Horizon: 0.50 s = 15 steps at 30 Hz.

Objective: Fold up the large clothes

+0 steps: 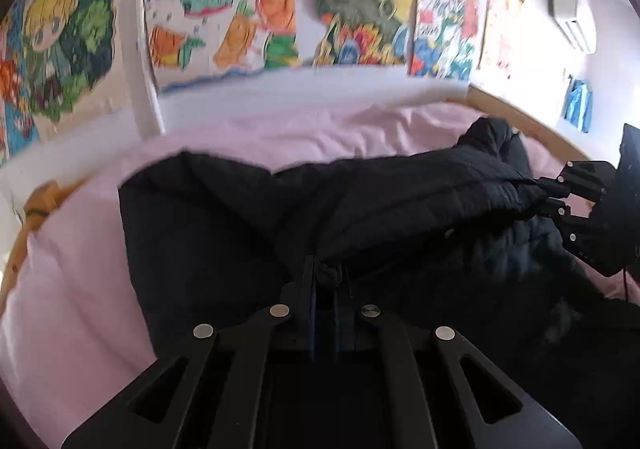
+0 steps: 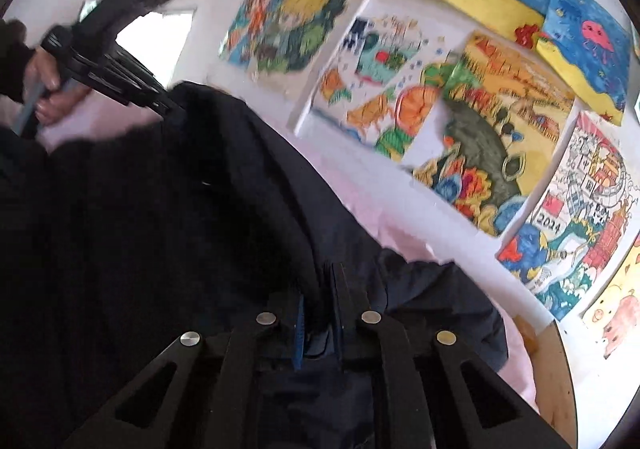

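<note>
A large black padded jacket (image 1: 360,201) lies on a pink bed sheet (image 1: 80,269). My left gripper (image 1: 325,273) is shut on a bunched edge of the jacket and holds it raised. In the left wrist view, my right gripper (image 1: 550,195) is at the right, shut on another edge of the jacket. In the right wrist view, my right gripper (image 2: 320,289) pinches dark jacket fabric (image 2: 160,209) between its fingers. The left gripper (image 2: 160,105) shows at the upper left, held by a hand and clamped on the jacket's far edge.
A wooden bed frame (image 1: 520,121) runs around the pink sheet. Colourful children's drawings (image 1: 280,9) cover the white wall behind the bed. An air conditioner (image 1: 570,17) hangs high on the right wall. The wooden frame (image 2: 560,389) also shows at the lower right.
</note>
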{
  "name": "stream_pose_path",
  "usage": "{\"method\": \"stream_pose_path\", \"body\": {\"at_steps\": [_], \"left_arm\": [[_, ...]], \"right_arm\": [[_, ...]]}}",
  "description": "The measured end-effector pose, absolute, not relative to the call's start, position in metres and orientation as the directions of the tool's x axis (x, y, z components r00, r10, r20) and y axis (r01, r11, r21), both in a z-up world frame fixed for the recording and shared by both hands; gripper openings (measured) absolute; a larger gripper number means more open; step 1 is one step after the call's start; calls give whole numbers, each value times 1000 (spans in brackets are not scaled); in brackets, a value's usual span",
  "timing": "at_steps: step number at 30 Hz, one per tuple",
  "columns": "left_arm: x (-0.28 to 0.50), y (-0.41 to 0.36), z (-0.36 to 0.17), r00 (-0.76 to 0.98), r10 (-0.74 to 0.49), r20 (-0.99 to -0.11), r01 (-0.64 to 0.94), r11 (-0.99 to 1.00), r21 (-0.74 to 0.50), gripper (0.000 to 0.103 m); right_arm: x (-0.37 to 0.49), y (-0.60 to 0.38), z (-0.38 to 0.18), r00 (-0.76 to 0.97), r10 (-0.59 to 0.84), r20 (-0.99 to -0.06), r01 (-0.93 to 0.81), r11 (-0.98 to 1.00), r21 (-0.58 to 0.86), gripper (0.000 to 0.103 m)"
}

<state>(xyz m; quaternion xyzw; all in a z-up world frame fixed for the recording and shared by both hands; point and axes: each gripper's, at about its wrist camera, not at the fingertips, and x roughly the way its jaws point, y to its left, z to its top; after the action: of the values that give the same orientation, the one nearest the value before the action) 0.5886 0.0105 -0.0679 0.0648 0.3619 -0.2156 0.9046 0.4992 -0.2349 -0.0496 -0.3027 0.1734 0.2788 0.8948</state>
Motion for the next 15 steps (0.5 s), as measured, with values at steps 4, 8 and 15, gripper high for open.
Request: {"method": "stream_pose_path", "body": {"at_steps": [4, 8, 15], "left_arm": [[607, 4, -104, 625, -298, -721, 414, 910, -17, 4], [619, 7, -122, 609, -302, -734, 406, 913, -39, 4], [605, 33, -105, 552, -427, -716, 432, 881, -193, 11]], "right_arm": [[509, -227, -91, 786, 331, -522, -593, 642, -486, 11], [508, -216, -122, 819, 287, -497, -560, 588, -583, 11], [507, -219, -130, 827, 282, -486, -551, 578, -603, 14]]}}
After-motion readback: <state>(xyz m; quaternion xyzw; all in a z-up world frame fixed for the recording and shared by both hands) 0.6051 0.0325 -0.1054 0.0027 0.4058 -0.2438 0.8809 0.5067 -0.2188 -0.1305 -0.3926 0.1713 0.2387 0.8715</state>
